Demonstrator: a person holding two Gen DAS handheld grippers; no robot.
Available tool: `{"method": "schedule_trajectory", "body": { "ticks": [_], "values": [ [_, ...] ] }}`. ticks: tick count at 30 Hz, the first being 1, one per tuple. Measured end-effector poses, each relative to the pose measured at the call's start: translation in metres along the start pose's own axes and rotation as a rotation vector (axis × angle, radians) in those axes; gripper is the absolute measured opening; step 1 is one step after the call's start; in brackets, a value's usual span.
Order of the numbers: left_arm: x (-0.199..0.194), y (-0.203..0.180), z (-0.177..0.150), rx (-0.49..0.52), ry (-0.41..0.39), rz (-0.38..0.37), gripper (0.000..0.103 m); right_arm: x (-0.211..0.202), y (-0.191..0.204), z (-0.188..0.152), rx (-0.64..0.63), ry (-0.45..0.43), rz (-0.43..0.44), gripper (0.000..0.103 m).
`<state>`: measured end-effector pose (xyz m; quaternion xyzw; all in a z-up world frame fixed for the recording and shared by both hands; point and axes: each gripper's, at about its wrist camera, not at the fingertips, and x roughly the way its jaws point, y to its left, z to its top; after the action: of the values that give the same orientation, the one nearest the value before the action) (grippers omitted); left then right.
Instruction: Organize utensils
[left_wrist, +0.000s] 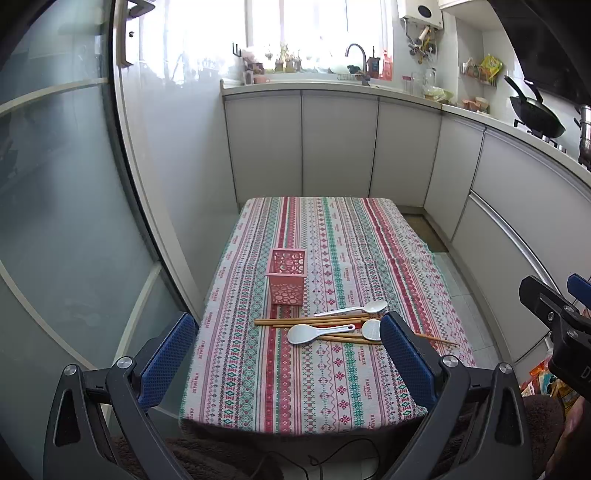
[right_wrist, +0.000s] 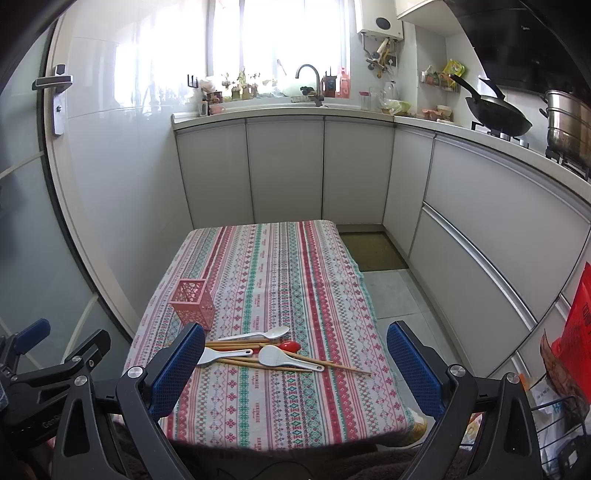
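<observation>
A pink perforated utensil holder (left_wrist: 287, 276) (right_wrist: 193, 303) stands upright and empty on the patterned tablecloth (left_wrist: 332, 387) (right_wrist: 280, 406). In front of it lies a pile of utensils: a white soup spoon (left_wrist: 354, 309) (right_wrist: 258, 334), two white rice paddles (left_wrist: 317, 333) (right_wrist: 288, 360), several wooden chopsticks (left_wrist: 314, 322) (right_wrist: 332, 364) and a red spoon (right_wrist: 290, 346). My left gripper (left_wrist: 290, 354) is open and empty, held above the table's near edge. My right gripper (right_wrist: 295, 363) is open and empty, also short of the pile.
The table stands in a narrow kitchen. White cabinets (right_wrist: 284, 170) with a sink line the back and right. A wok (right_wrist: 496, 110) and steel pot (right_wrist: 569, 122) sit on the stove. A glass door (left_wrist: 55, 206) is at the left. The right gripper shows at the left wrist view's edge (left_wrist: 557, 317).
</observation>
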<state>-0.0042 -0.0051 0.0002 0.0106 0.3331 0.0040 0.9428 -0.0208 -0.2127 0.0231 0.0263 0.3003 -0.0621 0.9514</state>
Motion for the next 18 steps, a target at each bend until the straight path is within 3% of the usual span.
{"method": "schedule_trajectory", "body": {
  "ticks": [18],
  "values": [
    [-0.0024, 0.0030, 0.0020, -0.001, -0.003, 0.003, 0.102, -0.0029, 0.0013, 0.0013, 0.001, -0.004, 0.001, 0.100]
  ]
}}
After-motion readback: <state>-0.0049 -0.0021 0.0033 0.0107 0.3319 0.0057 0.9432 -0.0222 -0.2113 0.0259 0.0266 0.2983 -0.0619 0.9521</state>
